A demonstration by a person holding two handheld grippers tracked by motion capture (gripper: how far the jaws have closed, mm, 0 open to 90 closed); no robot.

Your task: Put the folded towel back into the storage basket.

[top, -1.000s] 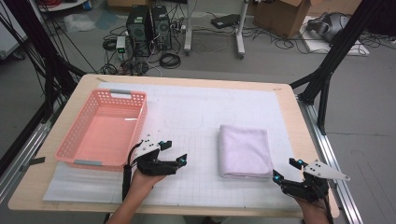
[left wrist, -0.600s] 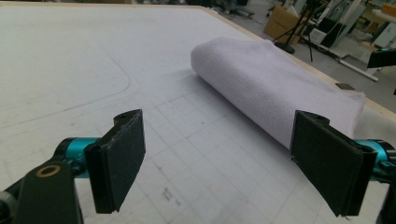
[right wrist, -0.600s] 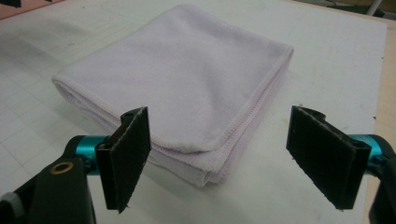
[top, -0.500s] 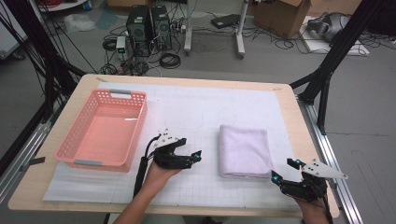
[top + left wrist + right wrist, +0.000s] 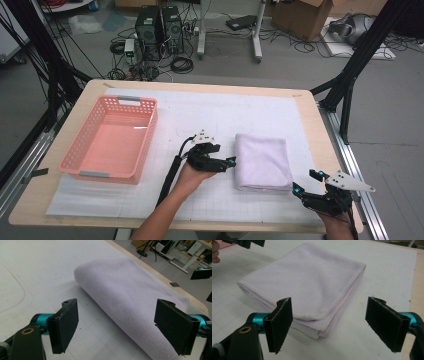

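Observation:
A folded pale lilac towel (image 5: 263,161) lies flat on the white gridded mat, right of centre. My left gripper (image 5: 230,163) hangs open just off the towel's left edge, pointing at it; in the left gripper view the towel (image 5: 130,297) lies ahead between the wide-apart jaws of that gripper (image 5: 120,331). My right gripper (image 5: 304,182) is open near the towel's front right corner, close to the table's front edge. In the right gripper view the stacked hemmed corner of the towel (image 5: 312,287) faces that gripper (image 5: 329,325), with nothing between its jaws.
A pink plastic basket (image 5: 80,161) stands at the left of the mat. The wooden table edge (image 5: 327,145) runs close on the right, with a metal rail beside it. Computers, cables and stands are on the floor beyond the table.
My left gripper has travelled right across the mat, from near the basket to the towel's left edge. The right gripper has barely moved.

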